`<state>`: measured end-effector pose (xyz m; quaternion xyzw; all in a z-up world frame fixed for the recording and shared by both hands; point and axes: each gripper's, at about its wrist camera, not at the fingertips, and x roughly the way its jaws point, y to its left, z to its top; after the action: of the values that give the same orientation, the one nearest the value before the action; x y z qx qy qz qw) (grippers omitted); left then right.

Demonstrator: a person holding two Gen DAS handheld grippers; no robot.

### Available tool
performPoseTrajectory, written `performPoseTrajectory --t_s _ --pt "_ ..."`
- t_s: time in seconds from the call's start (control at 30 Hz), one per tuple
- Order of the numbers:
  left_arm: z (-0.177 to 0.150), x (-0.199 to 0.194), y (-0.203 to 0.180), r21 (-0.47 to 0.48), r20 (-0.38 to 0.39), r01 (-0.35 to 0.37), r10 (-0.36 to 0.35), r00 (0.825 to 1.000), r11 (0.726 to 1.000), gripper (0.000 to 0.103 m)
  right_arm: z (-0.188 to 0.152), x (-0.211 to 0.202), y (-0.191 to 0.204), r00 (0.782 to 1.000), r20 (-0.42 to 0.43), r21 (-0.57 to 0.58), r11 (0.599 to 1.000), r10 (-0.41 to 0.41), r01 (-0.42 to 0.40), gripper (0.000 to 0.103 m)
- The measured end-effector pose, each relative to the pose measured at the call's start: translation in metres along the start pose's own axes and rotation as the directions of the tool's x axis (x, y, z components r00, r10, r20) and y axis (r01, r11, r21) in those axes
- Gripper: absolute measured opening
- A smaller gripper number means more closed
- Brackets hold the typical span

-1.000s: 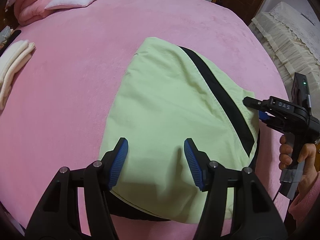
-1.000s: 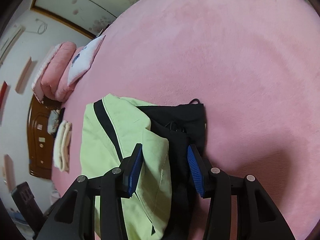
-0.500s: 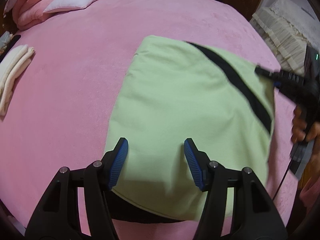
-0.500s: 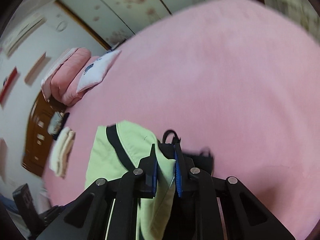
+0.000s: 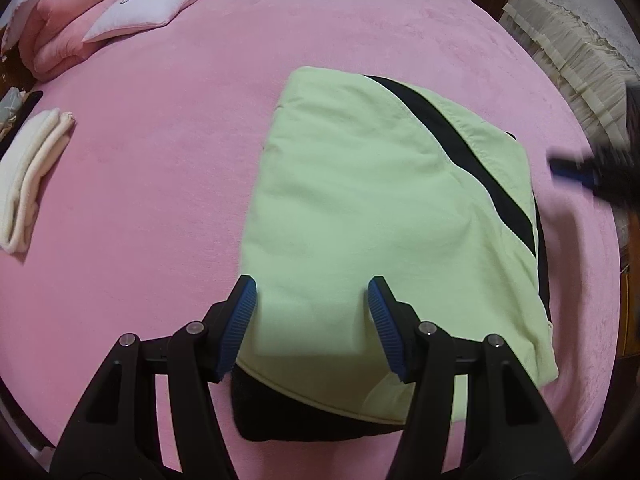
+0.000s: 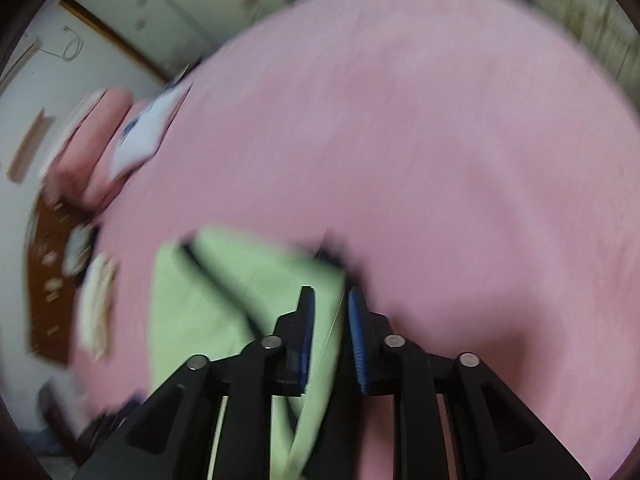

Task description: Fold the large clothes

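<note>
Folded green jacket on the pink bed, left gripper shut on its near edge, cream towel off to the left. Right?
Not quite. In the left wrist view the left gripper is open, its pads apart over the green jacket with nothing pinched. The rest holds: jacket folded on the pink bed, cream towel off to the left.

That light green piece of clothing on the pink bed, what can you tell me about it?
The light green garment looks like soft cotton, folded into a rough rectangle lying flat on the pink bed. A black stripe runs diagonally near its right edge, and black fabric shows beneath its near and right edges. The open left gripper hovers at its near edge; whether it touches is unclear.
</note>
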<state>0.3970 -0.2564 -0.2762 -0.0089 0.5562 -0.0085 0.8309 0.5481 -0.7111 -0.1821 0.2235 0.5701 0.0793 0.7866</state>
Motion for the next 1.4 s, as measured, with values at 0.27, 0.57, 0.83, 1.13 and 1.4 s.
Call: performPoseTrajectory --t_s 0.27,0.57,0.83,1.13,1.4 --pt "-0.007 -0.009 0.004 -0.025 0.002 0.021 -0.021 1.000 0.999 0.055 -0.090 0.030 -0.008 0.960 -0.263 0.126 0.990 0.096 -0.065 0.031" --pt "-0.017 -0.015 0.001 -0.022 -0.020 0.006 -0.007 1.000 1.000 0.055 -0.092 0.016 0.017 0.990 -0.138 0.075 0.997 0.034 -0.024 0.004" --pt "-0.030 -0.007 0.013 -0.028 -0.075 -0.022 0.020 0.997 0.999 0.055 -0.113 -0.004 -0.013 0.989 -0.145 0.126 0.991 -0.028 0.047 0.015" --pt "-0.034 -0.012 0.005 -0.012 -0.100 0.030 -0.031 0.995 0.999 0.055 -0.147 0.015 0.005 0.977 -0.203 0.118 0.989 -0.067 0.093 0.015" --pt "-0.053 -0.005 0.005 0.029 -0.219 0.028 -0.021 0.976 0.999 0.055 -0.170 0.000 0.011 0.957 -0.266 0.151 0.976 -0.112 0.157 0.007"
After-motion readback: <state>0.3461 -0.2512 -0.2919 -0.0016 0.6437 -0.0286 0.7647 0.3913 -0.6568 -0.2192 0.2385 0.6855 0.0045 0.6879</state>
